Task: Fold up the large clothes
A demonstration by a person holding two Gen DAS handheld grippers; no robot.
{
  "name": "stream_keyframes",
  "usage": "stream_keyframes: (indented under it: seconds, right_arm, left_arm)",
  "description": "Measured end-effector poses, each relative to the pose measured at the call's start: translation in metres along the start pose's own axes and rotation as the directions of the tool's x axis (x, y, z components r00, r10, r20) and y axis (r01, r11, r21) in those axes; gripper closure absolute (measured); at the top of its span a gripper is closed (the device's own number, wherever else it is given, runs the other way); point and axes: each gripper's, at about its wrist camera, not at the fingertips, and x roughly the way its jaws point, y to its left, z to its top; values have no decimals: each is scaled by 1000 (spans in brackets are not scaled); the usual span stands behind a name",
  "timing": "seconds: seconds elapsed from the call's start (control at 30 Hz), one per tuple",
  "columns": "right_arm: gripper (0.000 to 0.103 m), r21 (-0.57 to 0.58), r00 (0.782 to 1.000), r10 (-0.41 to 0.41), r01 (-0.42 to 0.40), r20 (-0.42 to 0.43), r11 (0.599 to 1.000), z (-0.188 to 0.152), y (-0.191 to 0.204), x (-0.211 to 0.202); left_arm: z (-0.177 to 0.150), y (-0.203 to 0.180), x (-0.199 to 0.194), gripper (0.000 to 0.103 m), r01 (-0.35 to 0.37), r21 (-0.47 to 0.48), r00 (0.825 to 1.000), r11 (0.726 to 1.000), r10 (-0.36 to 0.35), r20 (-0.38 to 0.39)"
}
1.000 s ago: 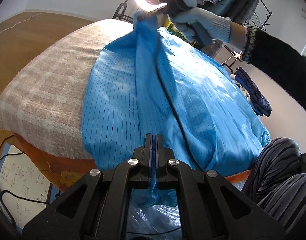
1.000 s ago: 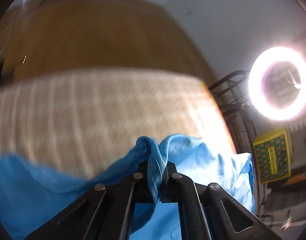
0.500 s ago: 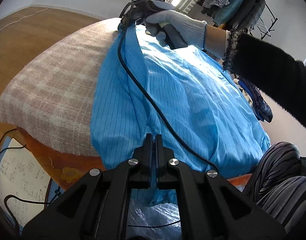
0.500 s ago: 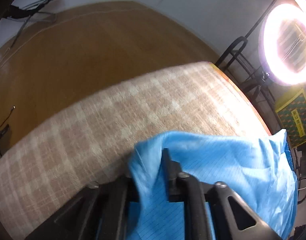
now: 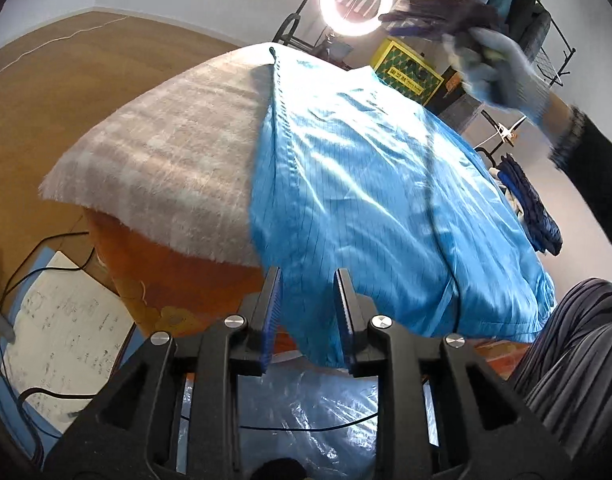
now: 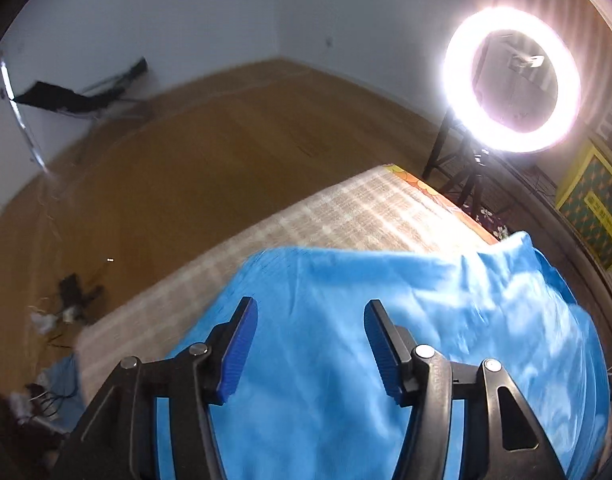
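A large bright blue pinstriped garment (image 5: 370,184) lies spread on the table's beige checked cloth (image 5: 162,168); it also shows in the right wrist view (image 6: 386,344). My left gripper (image 5: 308,278) is open at the near edge of the table, with the garment's hanging hem between its fingers but not clamped. My right gripper (image 6: 310,312) is open and empty above the garment's far end. In the left wrist view the right gripper (image 5: 426,12) is a blur in a gloved hand, raised above the table's far right.
A lit ring light (image 5: 356,2) on a stand is behind the table's far end, next to a yellow box (image 5: 410,74). Dark folded clothes (image 5: 534,208) lie at the right. Papers and cables (image 5: 62,332) lie on the wooden floor at the left. The person's striped leg (image 5: 578,344) is at the right.
Both grippers have opened and let go of the garment, which now lies flat on the table. The right gripper has lifted up and away to the right.
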Motion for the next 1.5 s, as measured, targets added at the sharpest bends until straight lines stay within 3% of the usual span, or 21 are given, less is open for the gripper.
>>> stream_keyframes:
  seconds: [0.2, 0.3, 0.33, 0.43, 0.53, 0.63, 0.67, 0.73, 0.83, 1.0, 1.07, 1.1, 1.13, 1.27, 1.5]
  right_arm:
    - [46, 89, 994, 109, -108, -2, 990, -83, 0, -64]
    - [57, 108, 991, 130, -126, -31, 986, -130, 9, -68]
    - [58, 107, 991, 128, -122, -50, 987, -149, 15, -65]
    - [60, 102, 990, 107, -98, -92, 990, -186, 27, -57]
    - [66, 123, 983, 130, -114, -127, 986, -214, 36, -45]
    - [70, 104, 981, 103, -87, -166, 991, -226, 43, -26]
    - [72, 104, 978, 98, -80, -183, 991, -229, 46, -19]
    - [78, 107, 974, 101, -80, -202, 991, -232, 47, -11]
    - [79, 86, 977, 90, -75, -192, 993, -233, 52, -8]
    - [79, 36, 976, 66, -60, -209, 998, -230, 60, -9]
    - [79, 27, 976, 63, -59, -208, 998, -228, 61, -13]
    - [79, 29, 977, 68, -63, -202, 998, -227, 61, -17]
    - [79, 32, 977, 74, -69, -197, 997, -226, 61, -20]
    - [79, 6, 977, 91, -92, -191, 996, -221, 68, -33]
    - [79, -33, 972, 93, -103, -217, 994, -221, 82, -27]
  left_arm:
    - [-7, 26, 4, 76, 37, -126, 999, 991, -33, 31]
    - [-10, 41, 5, 44, 107, -221, 994, 969, -97, 54]
    - [-13, 44, 7, 41, 128, -255, 992, 958, -119, 53]
    - [-21, 46, 13, 41, 179, -300, 984, 937, -170, 56]
    - [-23, 39, 24, 41, 196, -300, 980, 933, -193, 40]
    - [-21, 31, 33, 45, 205, -289, 978, 935, -205, 31]
    - [-19, 28, 34, 51, 211, -285, 977, 935, -211, 29]
    - [-17, 23, 34, 78, 196, -262, 980, 945, -199, 14]
    - [-13, 14, 30, 84, 159, -211, 987, 964, -160, 9]
    - [-14, 12, 26, 85, 133, -195, 991, 972, -134, 9]
    - [-14, 15, 25, 75, 129, -207, 992, 970, -127, 24]
    - [-14, 16, 25, 54, 133, -218, 991, 967, -130, 26]
    - [-13, 20, 23, 40, 135, -236, 991, 962, -128, 44]
    - [-13, 35, 21, 38, 164, -282, 985, 945, -141, 100]
    - [-4, 41, 25, 38, 167, -294, 982, 941, -131, 139]
